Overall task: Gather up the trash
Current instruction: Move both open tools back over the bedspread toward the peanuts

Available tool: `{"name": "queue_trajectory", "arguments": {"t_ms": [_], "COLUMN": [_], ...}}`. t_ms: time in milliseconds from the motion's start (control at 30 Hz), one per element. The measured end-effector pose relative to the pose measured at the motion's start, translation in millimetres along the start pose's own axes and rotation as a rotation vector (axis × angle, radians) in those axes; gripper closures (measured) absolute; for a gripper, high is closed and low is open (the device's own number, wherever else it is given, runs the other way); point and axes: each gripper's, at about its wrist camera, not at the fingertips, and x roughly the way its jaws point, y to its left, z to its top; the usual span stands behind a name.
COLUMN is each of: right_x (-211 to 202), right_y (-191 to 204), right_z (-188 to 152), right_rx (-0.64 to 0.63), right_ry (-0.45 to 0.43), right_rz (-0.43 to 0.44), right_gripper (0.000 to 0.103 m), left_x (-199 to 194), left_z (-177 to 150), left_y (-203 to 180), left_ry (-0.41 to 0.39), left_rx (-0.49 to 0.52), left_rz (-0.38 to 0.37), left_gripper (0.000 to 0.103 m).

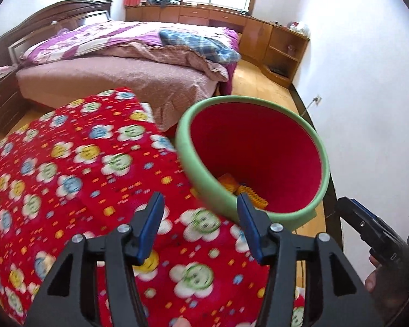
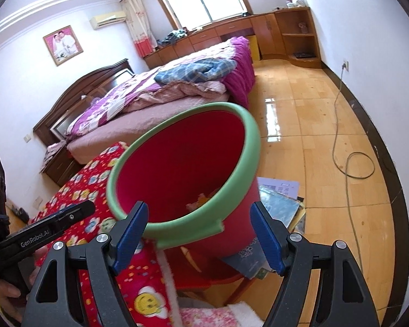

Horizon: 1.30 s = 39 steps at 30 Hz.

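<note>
A red bin with a green rim [image 1: 185,147] stands just beyond the edge of a red flower-patterned blanket [image 1: 81,163]. Orange and yellow trash [image 1: 245,193] lies at its bottom. My left gripper [image 1: 199,199] hovers open over the blanket beside the bin's near rim, with nothing between its fingers. One of the right gripper's fingers [image 1: 351,209] shows to the right of the bin. In the right wrist view my right gripper [image 2: 198,207] is open in front of the bin's rim [image 2: 248,158], holding nothing. The trash [image 2: 201,200] is partly hidden by the rim.
The bin rests on books [image 2: 280,204] stacked on a red stool [image 2: 218,275]. A bed [image 1: 139,81] with purple bedding lies behind. A cable [image 2: 349,163] coils on the wooden floor near the wall. Wooden cabinets [image 1: 280,49] line the far wall.
</note>
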Motion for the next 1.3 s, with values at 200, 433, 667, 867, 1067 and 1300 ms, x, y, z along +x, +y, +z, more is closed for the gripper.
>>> {"name": "queue_trajectory", "arguments": {"t_ms": [200, 433, 667, 867, 1067, 1300], "right_x": [-7.9, -18.0, -29.6, -38.8, -47.3, -56.0], "right_y": [24.8, 64.1, 106.8, 135.4, 155.9, 175.4], "right_z": [-11.8, -31.2, -51.3, -69.3, -90.4, -118.5], "right_rx": [-0.047, -0.127, -0.219, -0.284, -0.338, -0.416], "right_ry": [0.018, 0.036, 0.043, 0.046, 0.038, 0.012], "right_rz": [0.043, 0.095, 0.155, 0.191, 0.206, 0.221], "right_gripper": [0.025, 0.022, 0.021, 0.021, 0.021, 0.021], "left_x": [-34.2, -75.3, -110.2, -142.4, -164.8, -176.4], "left_z": [-19.0, -44.6, -72.8, -99.5, -124.0, -153.2], "left_y": [25.9, 56.2, 82.1, 100.8, 118.0, 133.0], "left_ry": [-0.016, -0.051, -0.066, -0.101, -0.137, -0.178], "left_rx": [-0.064, -0.128, -0.175, -0.23, -0.286, -0.335], "left_rz": [0.038, 0.102, 0.165, 0.203, 0.258, 0.351], "left_gripper": [0.047, 0.047, 0.047, 0.047, 0.047, 0.047]}}
